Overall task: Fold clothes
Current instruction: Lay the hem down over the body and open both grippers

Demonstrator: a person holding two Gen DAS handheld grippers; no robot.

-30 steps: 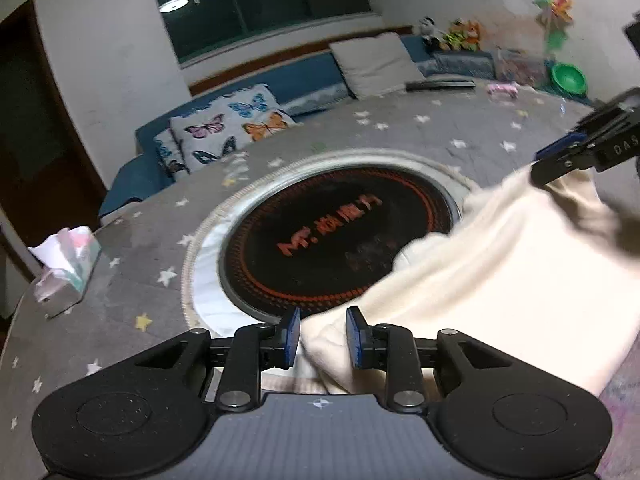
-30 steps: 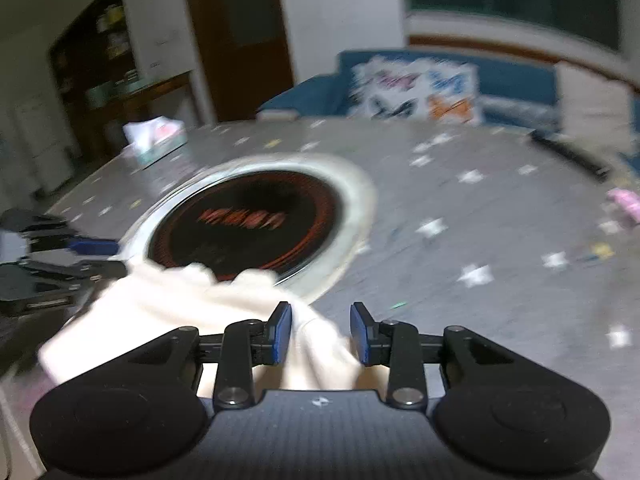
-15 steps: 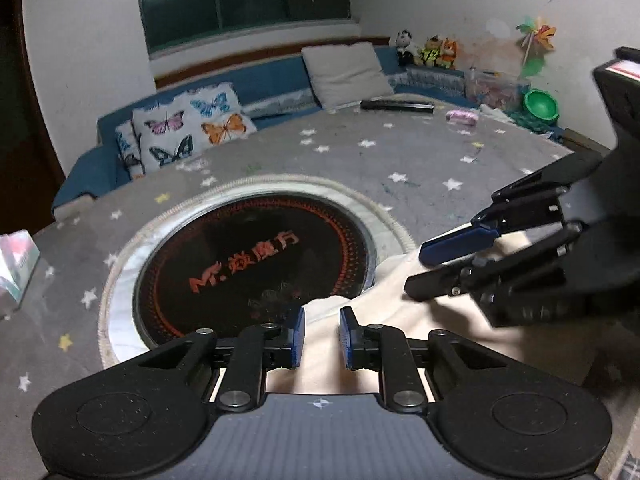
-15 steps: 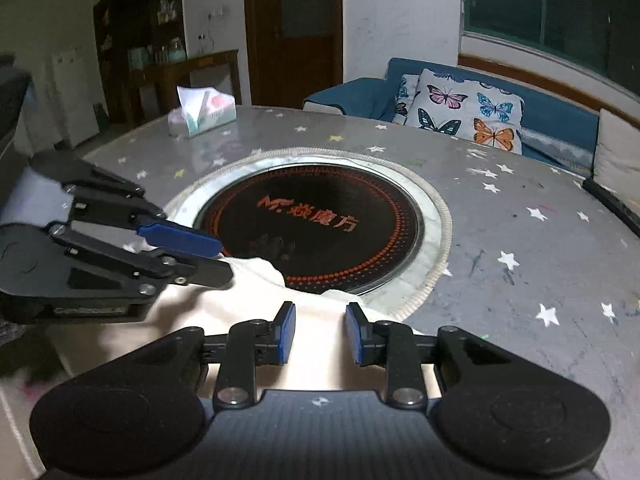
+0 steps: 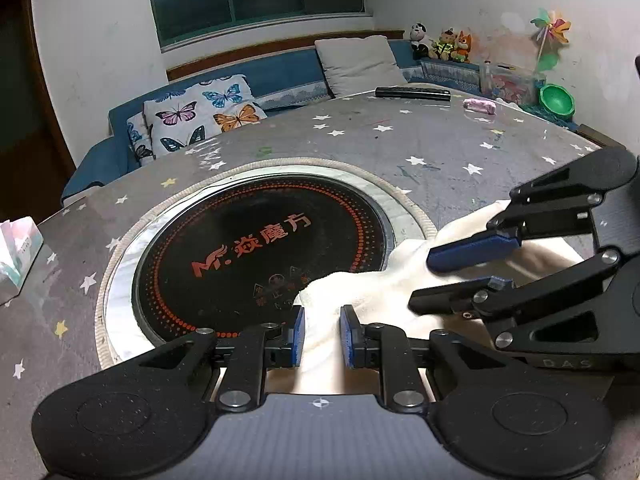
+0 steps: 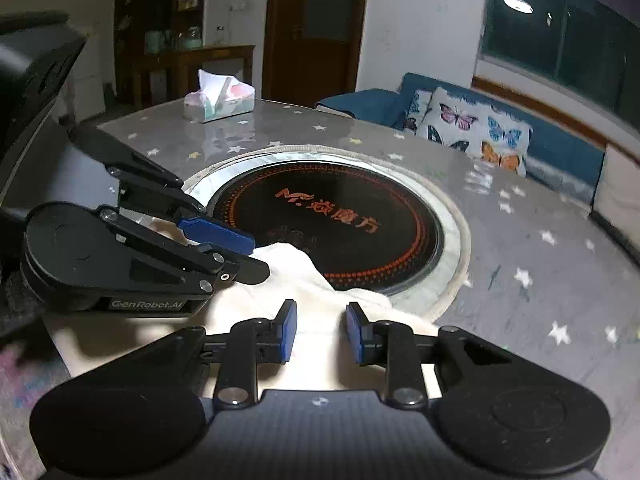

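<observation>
The bench [image 5: 440, 152], grey with stars and a round black cooktop [image 5: 260, 256] set into it, carried the cream garment [image 5: 384, 280] at its near edge, bunched, its far lobe lapping over the cooktop's rim. The cloth's long axis ran across both views, from one hand-held gripper to the other. It lay directly ahead of and beneath both: the left hand-held gripper [image 5: 322, 334] had a ridge of cloth rising between its blue pads, jaws a narrow gap apart, though whether they pinched it I could not tell. The right hand-held gripper [image 6: 321, 330] stood wider, cloth beneath the gap, seemingly not gripped. The two sat almost side by side, neither clearly nearer, so the next fold likely turns on which end gets lifted across. A second earlier they were well apart with the garment stretched between; the two had closed together, the cloth had slackened and the right jaws had widened
</observation>
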